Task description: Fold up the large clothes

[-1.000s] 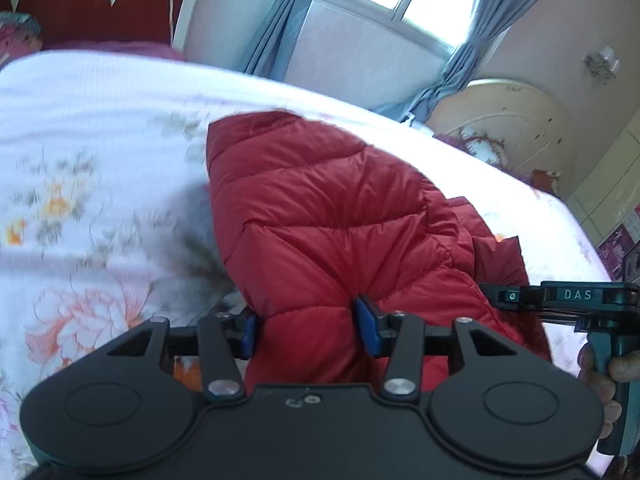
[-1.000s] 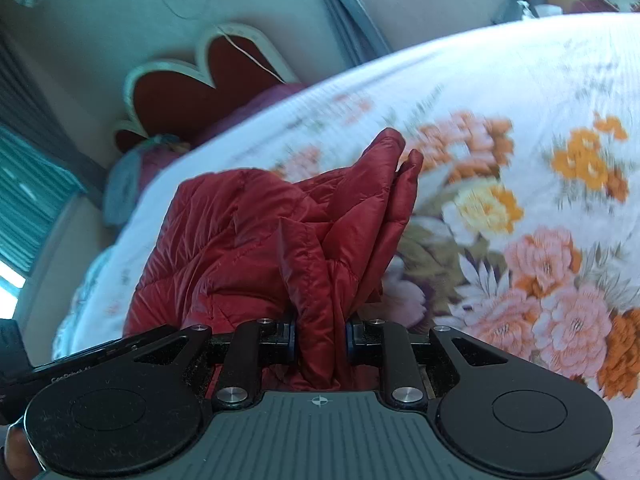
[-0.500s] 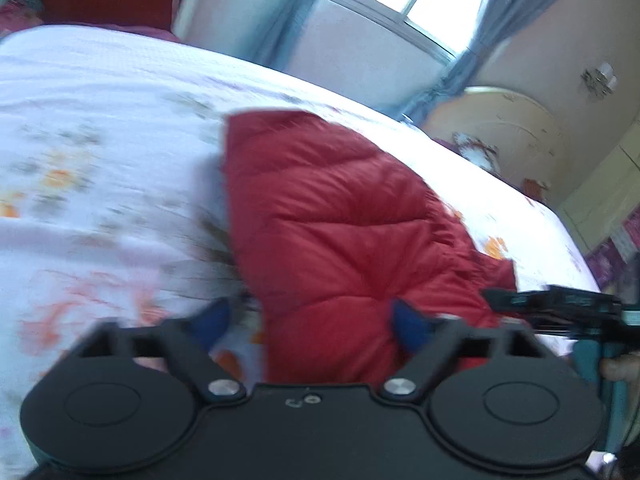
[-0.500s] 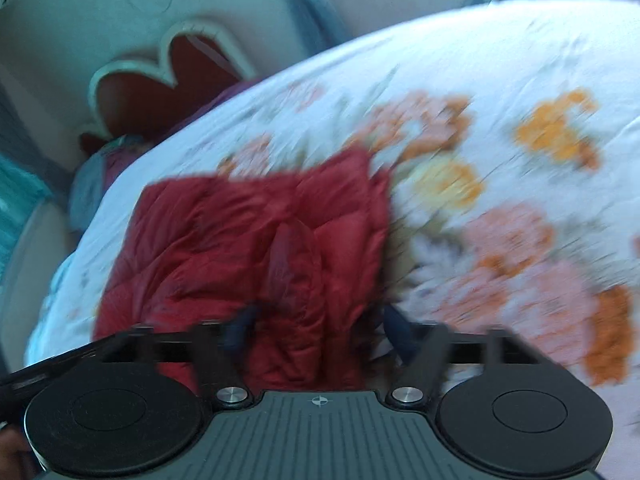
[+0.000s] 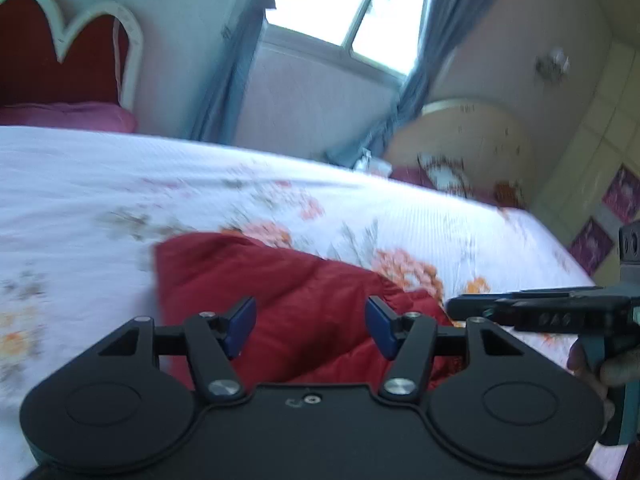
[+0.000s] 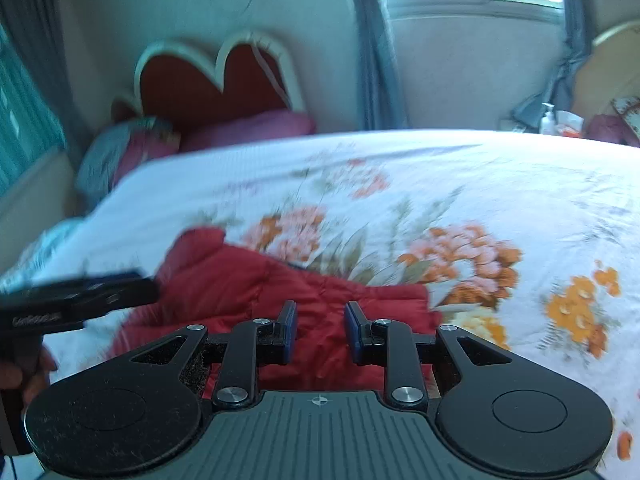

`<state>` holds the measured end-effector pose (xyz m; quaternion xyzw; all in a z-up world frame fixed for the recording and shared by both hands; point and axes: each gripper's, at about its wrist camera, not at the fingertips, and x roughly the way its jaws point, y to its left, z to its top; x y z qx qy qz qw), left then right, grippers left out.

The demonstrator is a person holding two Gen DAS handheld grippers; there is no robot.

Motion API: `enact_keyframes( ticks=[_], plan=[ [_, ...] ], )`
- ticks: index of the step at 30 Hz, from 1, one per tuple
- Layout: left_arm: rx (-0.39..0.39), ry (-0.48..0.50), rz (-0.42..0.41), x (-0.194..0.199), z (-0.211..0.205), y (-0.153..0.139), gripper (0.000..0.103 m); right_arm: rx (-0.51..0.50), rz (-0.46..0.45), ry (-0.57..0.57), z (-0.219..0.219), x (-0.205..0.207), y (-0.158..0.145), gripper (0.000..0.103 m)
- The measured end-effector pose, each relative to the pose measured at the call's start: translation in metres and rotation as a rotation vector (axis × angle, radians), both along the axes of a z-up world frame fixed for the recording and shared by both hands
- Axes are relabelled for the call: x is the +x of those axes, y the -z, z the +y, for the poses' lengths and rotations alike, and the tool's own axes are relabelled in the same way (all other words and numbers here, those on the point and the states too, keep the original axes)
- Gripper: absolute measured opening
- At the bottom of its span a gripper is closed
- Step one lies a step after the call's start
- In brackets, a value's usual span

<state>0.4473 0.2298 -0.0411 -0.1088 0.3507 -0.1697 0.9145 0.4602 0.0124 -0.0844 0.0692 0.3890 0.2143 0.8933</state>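
Two hand-held grippers hover over a red quilted jacket [image 5: 304, 312] lying on a floral bedspread [image 6: 500, 200]. The jacket lies in a compact bundle, its long axis running across both views, one blunt corner pointing toward the heart-shaped headboard [image 6: 216, 76]. Its puffy, stitched panels look smooth on top and bunch into layered folds at the right end. The left gripper [image 5: 311, 327] has its jaws spread wide and holds nothing; the right gripper [image 6: 320, 332] is parted more narrowly, also gripping nothing, with jacket fabric visible beyond each gap. Bare bedspread stretches on the far side and to the right of the jacket; the bed's near edge is hidden by the tools. Both views are motion-blurred.
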Motion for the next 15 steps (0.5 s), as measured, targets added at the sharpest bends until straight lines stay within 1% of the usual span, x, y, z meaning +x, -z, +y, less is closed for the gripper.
enact_keyframes(
  ticks=[3,5,6,8,9,10,12,14,15],
  plan=[
    [0.025,0.011,0.058,0.020,-0.013,0.025,0.058,-0.068,0.054,-0.005,0.012,0.012,0.029,0.027],
    [0.009,0.007,0.086,0.026,-0.013,0.037,0.058,-0.101,0.076,0.014,0.012,0.019,0.048,0.027],
    [0.002,0.005,0.104,0.029,-0.013,0.042,0.058,-0.093,0.084,0.029,0.007,0.020,0.058,0.027],
    [0.001,0.007,0.136,0.035,-0.012,0.050,0.058,-0.026,0.124,0.059,-0.004,0.023,0.070,0.027],
    [0.013,0.012,0.145,0.037,-0.013,0.055,0.058,-0.001,0.133,0.071,-0.008,0.025,0.074,0.027],
    [0.032,0.018,0.151,0.039,-0.016,0.058,0.058,0.000,0.128,0.072,-0.009,0.026,0.076,0.027],
    [0.073,0.030,0.157,0.041,-0.021,0.058,0.058,-0.027,0.110,0.066,-0.005,0.027,0.077,0.027],
    [0.102,0.042,0.156,0.041,-0.024,0.055,0.058,-0.046,0.114,0.056,-0.004,0.028,0.075,0.027],
    [0.115,0.051,0.152,0.039,-0.025,0.052,0.059,-0.048,0.123,0.049,-0.004,0.029,0.072,0.027]
  ],
)
